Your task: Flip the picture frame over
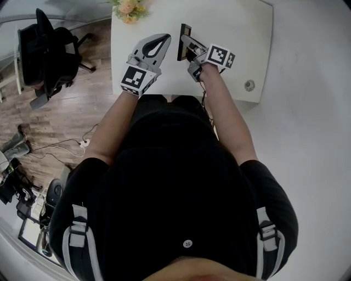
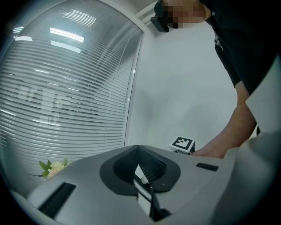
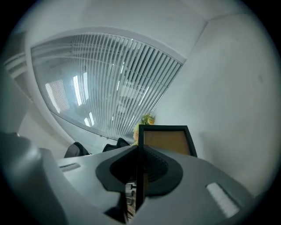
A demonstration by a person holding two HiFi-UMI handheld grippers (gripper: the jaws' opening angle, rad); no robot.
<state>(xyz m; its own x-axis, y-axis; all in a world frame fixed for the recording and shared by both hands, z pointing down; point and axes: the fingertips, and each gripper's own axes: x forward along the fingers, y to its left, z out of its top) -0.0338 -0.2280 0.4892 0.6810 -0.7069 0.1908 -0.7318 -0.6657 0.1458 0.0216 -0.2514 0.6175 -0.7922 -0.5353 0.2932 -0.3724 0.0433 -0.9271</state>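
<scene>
Right gripper (image 3: pixel 139 178) jaws clamped 1 edge of the picture frame (image 3: pixel 169 140), which stood upright mid-surface (image 1: pixel 241 33). Left gripper (image 2: pixel 142 184) jaws closed, empty. Frame judged light, rigid, slippery-edged; grip the rim.

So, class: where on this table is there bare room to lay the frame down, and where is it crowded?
The widest bare patch is the table's right half, between the frame and the right edge, past the round cap. It is crowded at left: flowers and left gripper.
</scene>
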